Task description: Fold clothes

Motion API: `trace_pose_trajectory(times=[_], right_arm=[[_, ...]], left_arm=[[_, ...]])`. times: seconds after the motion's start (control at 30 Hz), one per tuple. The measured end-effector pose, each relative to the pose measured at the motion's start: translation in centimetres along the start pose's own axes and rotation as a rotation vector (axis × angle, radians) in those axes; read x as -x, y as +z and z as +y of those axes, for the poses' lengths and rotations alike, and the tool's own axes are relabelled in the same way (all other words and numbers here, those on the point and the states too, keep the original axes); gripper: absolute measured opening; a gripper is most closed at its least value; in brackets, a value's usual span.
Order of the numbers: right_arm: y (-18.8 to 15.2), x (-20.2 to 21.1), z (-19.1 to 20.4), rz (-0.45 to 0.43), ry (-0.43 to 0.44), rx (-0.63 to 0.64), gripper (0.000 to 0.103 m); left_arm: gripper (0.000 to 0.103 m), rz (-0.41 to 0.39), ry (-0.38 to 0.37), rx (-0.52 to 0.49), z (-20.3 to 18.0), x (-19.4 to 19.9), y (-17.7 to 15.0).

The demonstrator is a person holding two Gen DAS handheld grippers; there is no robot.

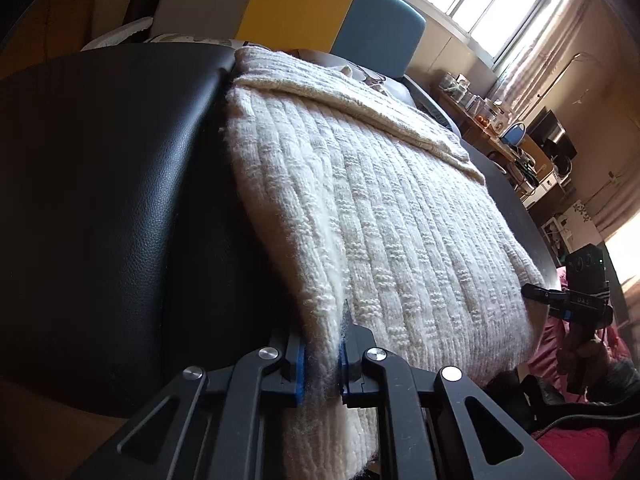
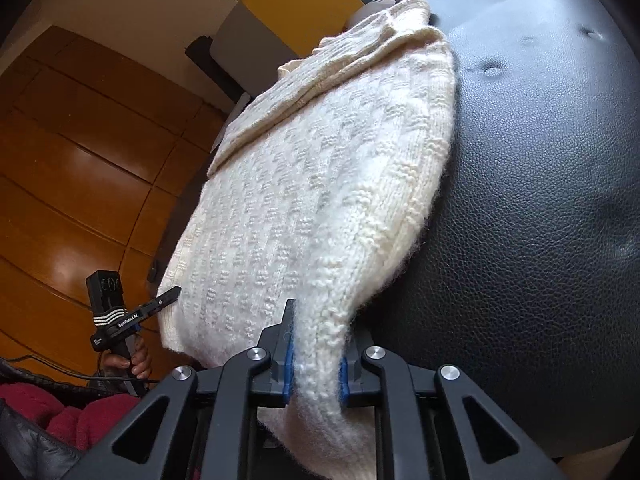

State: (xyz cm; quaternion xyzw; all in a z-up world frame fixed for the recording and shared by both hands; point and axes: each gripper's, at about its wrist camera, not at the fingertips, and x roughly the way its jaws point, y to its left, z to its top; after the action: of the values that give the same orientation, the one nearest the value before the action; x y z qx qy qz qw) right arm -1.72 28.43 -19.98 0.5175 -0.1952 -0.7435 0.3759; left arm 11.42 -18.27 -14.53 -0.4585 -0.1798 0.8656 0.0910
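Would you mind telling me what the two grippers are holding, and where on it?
Both hold the cream knitted sweater: the left gripper and right gripper each pinch a near corner of its hem.

The left tool, at eight o'clock in the right wrist view, carries the white lettering "GenRobot.AI" on its black body. A second small white label lower on it is too small to read.
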Motion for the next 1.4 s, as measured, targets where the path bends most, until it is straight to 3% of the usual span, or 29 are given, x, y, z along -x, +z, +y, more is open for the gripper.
trace_pose_trajectory(times=[0.2, 0.3, 0.4, 0.57, 0.73, 0.87, 1.0, 1.17, 1.2, 1.23, 1.33, 1.4], right_arm=[[0.1, 0.1, 1.2, 0.022, -0.083, 0.092, 0.016], [0.5, 0.3, 0.8, 0.044, -0.095, 0.000, 0.013], [-0.2, 0.3, 1.6, 0.094, -0.040, 0.018, 0.012], [-0.7, 1.7, 1.4, 0.057, 0.164, -0.067, 0.012], [0.4, 1.7, 1.2, 0.045, 0.223, -0.110, 0.012], [3.2, 1.9, 1.7, 0.014, 0.261, -0.104, 0.012], [8.0, 1.9, 2.4, -0.059, 0.306, -0.103, 0.012], [17.8, 2.1, 1.9, -0.191, 0.328, -0.079, 0.012], [19.9, 1.4, 1.1, -0.198, 0.295, -0.105, 0.012], [21.9, 0.7, 0.2, -0.204, 0.262, -0.133, 0.012], [25.8, -3.2, -4.0, -0.181, 0.218, -0.294, 0.015], [26.8, -5.5, -6.8, -0.147, 0.196, -0.420, 0.017]], left_arm=[[0.012, 0.007, 0.012, -0.006, -0.2, -0.3, 0.5], [0.011, 0.006, 0.021, -0.038, -0.5, -0.2, 0.3], [0.011, 0.031, -0.014, -0.040, -0.3, 0.2, 0.0], [0.011, 0.040, -0.161, 0.043, 1.3, 2.6, -0.4], [0.011, 0.022, -0.281, 0.107, 2.3, 4.0, 0.8], [0.011, -0.014, -0.370, 0.165, 2.7, 4.2, 3.1], [0.011, -0.086, -0.485, 0.211, 2.6, 4.1, 8.0], [0.011, -0.207, -0.575, 0.215, 2.5, 3.1, 17.5], [0.011, -0.222, -0.596, 0.227, 2.7, 2.4, 19.6], [0.011, -0.222, -0.597, 0.240, 2.8, 1.4, 21.7], [0.011, -0.166, -0.505, 0.339, 4.5, -4.3, 27.1], [0.011, -0.079, -0.453, 0.444, 6.5, -9.2, 29.2]])
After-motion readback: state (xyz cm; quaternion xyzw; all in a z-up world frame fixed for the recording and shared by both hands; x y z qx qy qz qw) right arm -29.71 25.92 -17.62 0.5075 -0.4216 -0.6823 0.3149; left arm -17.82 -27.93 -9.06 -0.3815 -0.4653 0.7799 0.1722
